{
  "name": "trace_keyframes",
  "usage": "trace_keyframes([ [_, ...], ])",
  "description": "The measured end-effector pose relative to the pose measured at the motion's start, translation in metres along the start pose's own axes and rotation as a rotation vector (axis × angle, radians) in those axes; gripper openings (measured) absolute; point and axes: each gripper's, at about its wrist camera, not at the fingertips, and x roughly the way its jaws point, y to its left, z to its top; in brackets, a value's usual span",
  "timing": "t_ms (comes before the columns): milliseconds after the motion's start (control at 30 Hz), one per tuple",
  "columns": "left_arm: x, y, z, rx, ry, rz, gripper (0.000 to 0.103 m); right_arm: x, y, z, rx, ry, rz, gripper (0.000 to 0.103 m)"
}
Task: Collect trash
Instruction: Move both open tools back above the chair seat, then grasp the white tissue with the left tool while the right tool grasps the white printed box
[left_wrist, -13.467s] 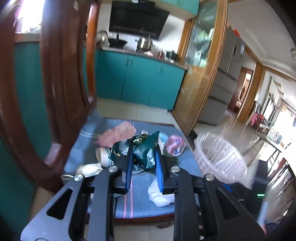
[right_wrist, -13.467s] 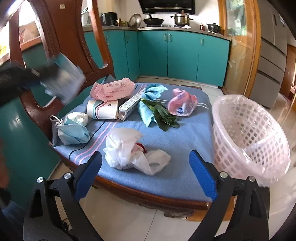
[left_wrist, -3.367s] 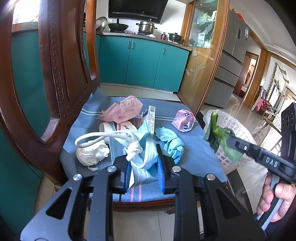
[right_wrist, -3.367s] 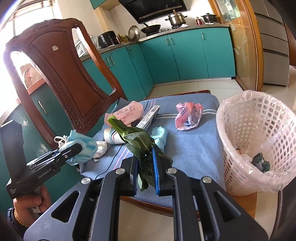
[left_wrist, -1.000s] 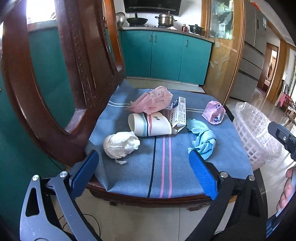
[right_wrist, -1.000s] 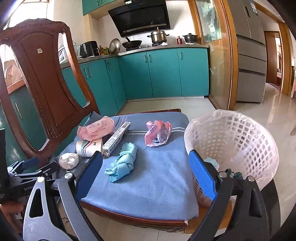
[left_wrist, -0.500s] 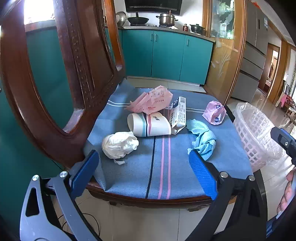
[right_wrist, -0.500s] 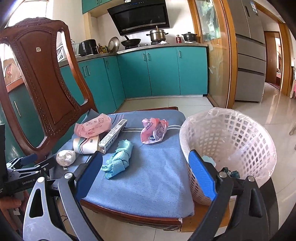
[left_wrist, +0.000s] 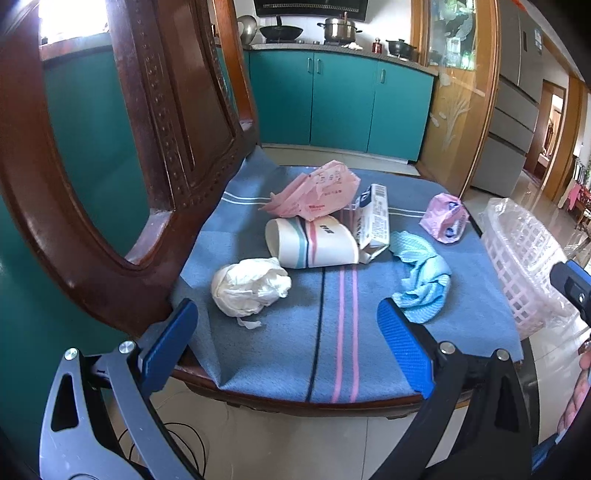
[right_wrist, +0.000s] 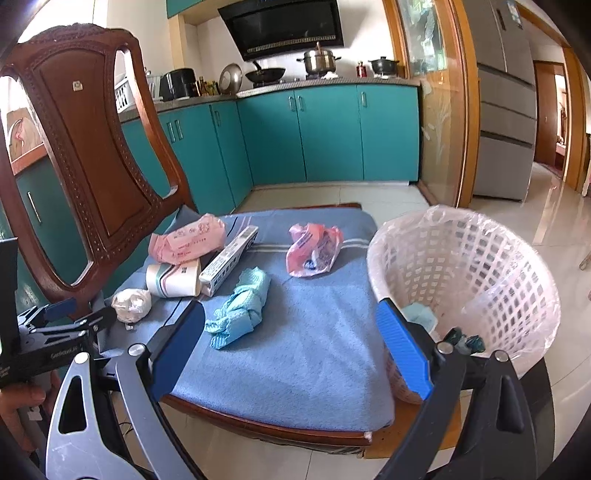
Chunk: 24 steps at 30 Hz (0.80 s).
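Trash lies on a blue chair cushion (left_wrist: 332, 350): a crumpled white tissue wad (left_wrist: 249, 286), a tipped paper cup (left_wrist: 314, 245), a pink wipes pack (left_wrist: 317, 194), a white carton (left_wrist: 373, 221), a crumpled light-blue cloth (left_wrist: 424, 284) and a pink plastic bag (left_wrist: 443, 221). My left gripper (left_wrist: 288, 343) is open and empty at the cushion's front edge. My right gripper (right_wrist: 291, 350) is open and empty above the cushion's front, the cloth (right_wrist: 240, 306) just beyond its left finger. A white lattice basket (right_wrist: 480, 266) with a clear liner stands right of the chair, trash at its bottom.
The carved wooden chair back (right_wrist: 85, 155) rises at the left. Teal kitchen cabinets (right_wrist: 325, 133) stand behind, a fridge (right_wrist: 506, 103) at the far right. Tiled floor (right_wrist: 565, 229) surrounds the chair. Black cables (left_wrist: 177, 443) lie on the floor under the left gripper.
Both grippers have edged slightly closer to the cushion over the last second. Earlier the left held a face mask and the right a green leaf; both are now empty.
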Motion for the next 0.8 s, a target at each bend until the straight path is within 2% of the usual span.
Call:
trace_keyframes([
  [233, 0.047, -0.002, 0.013, 0.050, 0.059, 0.065, 0.097, 0.032, 0.014, -0.001, -0.012, 0.068, 0.008, 0.092],
  [333, 0.061, -0.002, 0.015, 0.063, 0.080, 0.080, 0.097, 0.046, 0.021, 0.004, -0.018, 0.066, 0.008, 0.092],
  [500, 0.083, -0.005, 0.019, 0.104, 0.115, 0.098, 0.097, 0.078, 0.036, 0.020, 0.023, 0.099, 0.085, 0.092],
  [600, 0.095, -0.008, 0.018, 0.129, 0.137, 0.112, 0.095, 0.108, 0.050, 0.032, 0.052, 0.145, 0.126, 0.082],
  [733, 0.104, -0.010, 0.019, 0.147, 0.150, 0.120, 0.094, 0.151, 0.064, 0.038, 0.089, 0.231, 0.130, 0.066],
  [800, 0.108, -0.009, 0.020, 0.145, 0.166, 0.118, 0.093, 0.169, 0.070, 0.040, 0.086, 0.256, 0.122, 0.063],
])
